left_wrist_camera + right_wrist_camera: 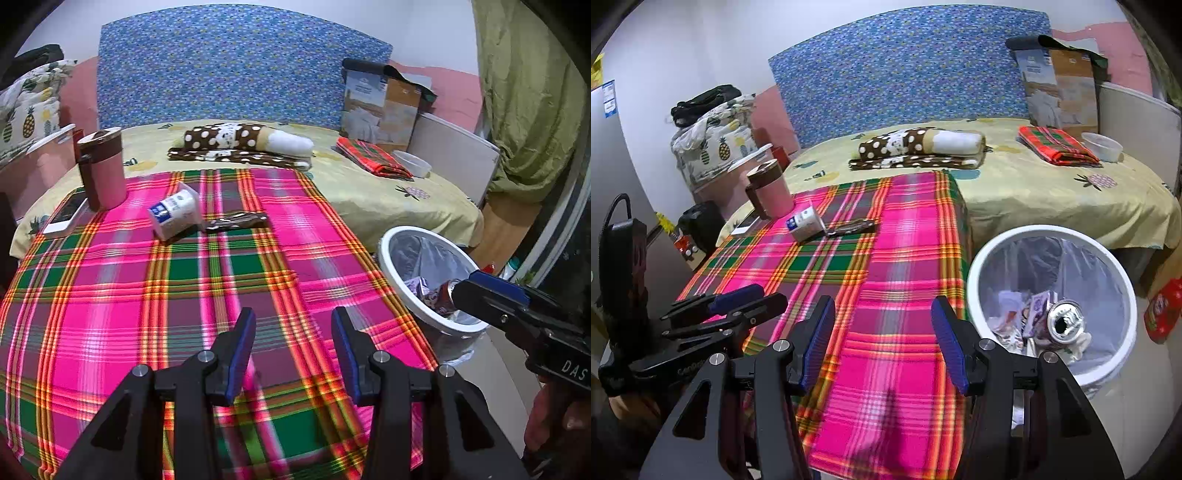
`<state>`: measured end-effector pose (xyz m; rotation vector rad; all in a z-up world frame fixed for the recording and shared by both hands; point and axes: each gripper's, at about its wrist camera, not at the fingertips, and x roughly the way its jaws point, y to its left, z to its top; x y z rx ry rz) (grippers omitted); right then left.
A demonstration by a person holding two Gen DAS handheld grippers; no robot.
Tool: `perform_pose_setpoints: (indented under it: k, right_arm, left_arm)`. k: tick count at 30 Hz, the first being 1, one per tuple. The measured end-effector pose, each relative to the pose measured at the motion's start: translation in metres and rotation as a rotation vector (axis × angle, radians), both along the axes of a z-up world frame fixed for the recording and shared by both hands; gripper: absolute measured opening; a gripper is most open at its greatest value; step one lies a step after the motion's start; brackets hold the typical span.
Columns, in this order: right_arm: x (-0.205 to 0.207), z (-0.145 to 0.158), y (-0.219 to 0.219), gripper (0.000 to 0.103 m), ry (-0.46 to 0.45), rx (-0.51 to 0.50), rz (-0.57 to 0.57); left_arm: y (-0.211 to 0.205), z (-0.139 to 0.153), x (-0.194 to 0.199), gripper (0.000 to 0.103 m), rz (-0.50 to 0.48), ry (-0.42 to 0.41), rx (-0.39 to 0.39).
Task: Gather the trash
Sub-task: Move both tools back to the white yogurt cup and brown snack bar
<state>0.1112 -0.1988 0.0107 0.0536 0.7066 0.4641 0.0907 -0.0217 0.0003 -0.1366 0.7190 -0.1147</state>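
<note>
While both tools are hanging low over the near end of the bed, I am holding my left gripper (293,343) with its blue-padded jaws spread wide and nothing between them, at the bottom centre of its own view. My right gripper (882,339) is likewise gaping wide and carrying nothing, at the bottom centre of the right wrist view. Beneath both, a pink, green and orange plaid cloth (207,295) is covering the bed.

Moving outward, a white round bin (975,280) with a clear liner is standing just beside the cloth's edge, at the lower right of the right wrist view. Inside it, a drink can (1065,323) is lying among crumpled wrappers, so I judge part of the collecting is done.

Farther off, in the upper left quarter of the left wrist view, a white paper cup (175,214) is lying on its side on the cloth, and a dark snack wrapper (236,220) is lying flat just beside it. These look like the trash remaining. A pink tumbler (101,173) with a brown lid and a phone (66,218) are sitting near them; I am treating those as keepers.

Next, I judge, one gripper needs to be reaching forward to the cup, closing gently so it does not crush, while steering clear of the tumbler.
</note>
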Motion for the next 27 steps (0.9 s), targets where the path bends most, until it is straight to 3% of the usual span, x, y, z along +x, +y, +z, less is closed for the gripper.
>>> perform_pose_setpoints:
  k: [27]
  right_arm:
    - [0.045,-0.014,0.049,0.056,0.065,-0.007,0.129]
  left_arm:
    - [0.072,-0.007,0.032,0.044,0.111,0.02,0.013]
